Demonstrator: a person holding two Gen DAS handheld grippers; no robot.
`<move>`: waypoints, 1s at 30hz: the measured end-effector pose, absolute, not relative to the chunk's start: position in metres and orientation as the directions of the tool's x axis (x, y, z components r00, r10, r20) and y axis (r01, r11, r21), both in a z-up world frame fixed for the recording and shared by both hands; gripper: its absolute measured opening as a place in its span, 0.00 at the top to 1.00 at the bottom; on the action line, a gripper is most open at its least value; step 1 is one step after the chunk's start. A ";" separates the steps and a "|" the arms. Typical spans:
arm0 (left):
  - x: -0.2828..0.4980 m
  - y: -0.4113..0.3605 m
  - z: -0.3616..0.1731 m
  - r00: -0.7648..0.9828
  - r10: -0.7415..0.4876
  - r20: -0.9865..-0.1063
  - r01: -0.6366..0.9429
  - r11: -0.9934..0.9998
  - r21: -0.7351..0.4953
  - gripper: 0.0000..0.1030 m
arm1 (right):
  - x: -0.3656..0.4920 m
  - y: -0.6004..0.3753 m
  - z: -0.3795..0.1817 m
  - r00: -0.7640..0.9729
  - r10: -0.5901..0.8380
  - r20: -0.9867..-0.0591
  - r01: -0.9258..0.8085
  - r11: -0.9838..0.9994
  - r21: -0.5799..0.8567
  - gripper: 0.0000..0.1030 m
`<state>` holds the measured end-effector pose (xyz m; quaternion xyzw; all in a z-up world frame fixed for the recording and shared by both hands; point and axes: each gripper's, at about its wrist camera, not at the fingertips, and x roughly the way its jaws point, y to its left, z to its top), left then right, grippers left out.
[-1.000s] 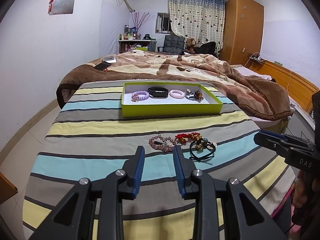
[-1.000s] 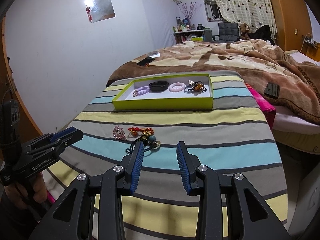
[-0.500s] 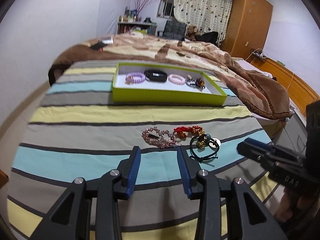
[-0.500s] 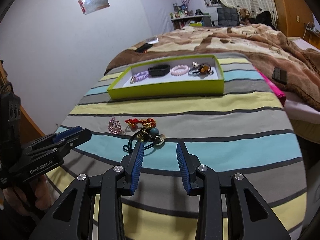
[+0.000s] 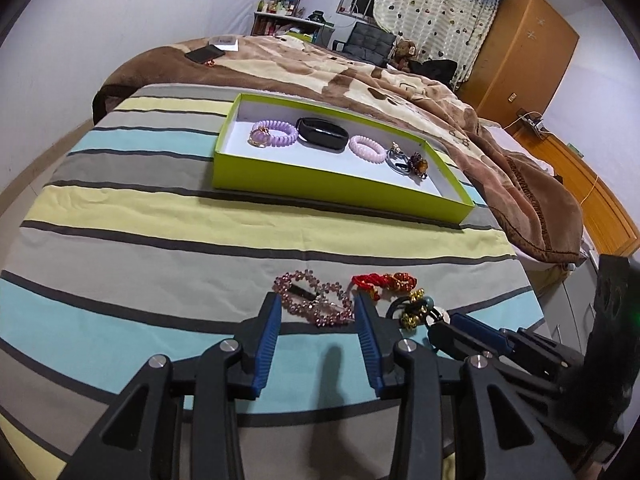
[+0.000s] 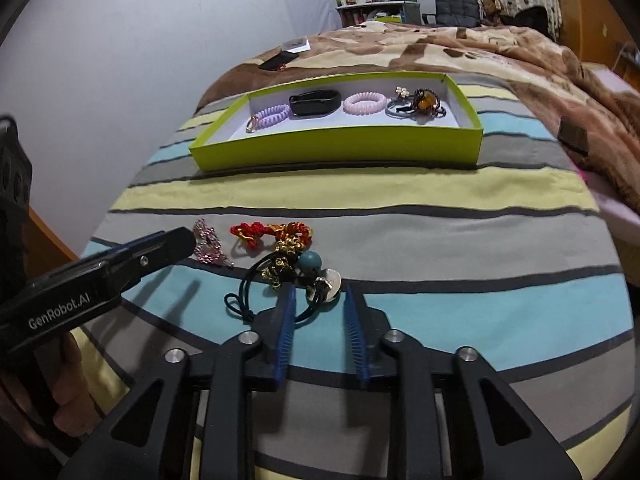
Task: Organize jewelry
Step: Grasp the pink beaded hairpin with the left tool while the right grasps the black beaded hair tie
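From my side, the striped bed cover (image 5: 120, 248) lies bare between the three loose pieces and the green tray (image 5: 320, 184), a wide open band I could cross freely. The pink beaded piece (image 5: 316, 300), the red knotted piece (image 5: 384, 282) and the black hair tie with charms (image 6: 288, 276) crowd together on the near side of the tray, touching or nearly so. My left tongs (image 5: 316, 316) sit just beside my right tongs (image 6: 318, 304) there, so little room stays between them. Inside the tray, the near half of the floor is bare; four pieces line its far wall. Beyond the tray a brown blanket (image 5: 360, 76) bunches up.
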<state>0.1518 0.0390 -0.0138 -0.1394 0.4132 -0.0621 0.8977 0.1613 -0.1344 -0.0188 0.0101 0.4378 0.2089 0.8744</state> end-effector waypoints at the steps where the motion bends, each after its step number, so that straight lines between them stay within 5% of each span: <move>1: 0.155 0.038 -0.015 0.648 -0.227 -0.727 -0.004 0.953 -0.302 0.62 | 0.161 -0.132 -0.019 0.532 0.360 -0.766 -0.360 0.915 0.180 0.84; 7: 0.163 0.032 -0.018 0.632 -0.222 -0.743 -0.013 0.955 -0.296 0.61 | 0.159 -0.134 -0.019 0.541 0.329 -0.774 -0.375 0.918 0.127 0.99; 22: 0.168 0.016 -0.025 0.636 -0.104 -0.765 -0.006 0.990 -0.140 0.63 | 0.157 -0.162 -0.010 0.576 0.379 -0.725 -0.341 0.917 0.208 0.99; 30: 0.159 0.036 -0.025 0.638 -0.154 -0.754 0.016 0.982 -0.187 0.75 | 0.154 -0.171 -0.008 0.580 0.391 -0.714 -0.337 0.914 0.226 0.99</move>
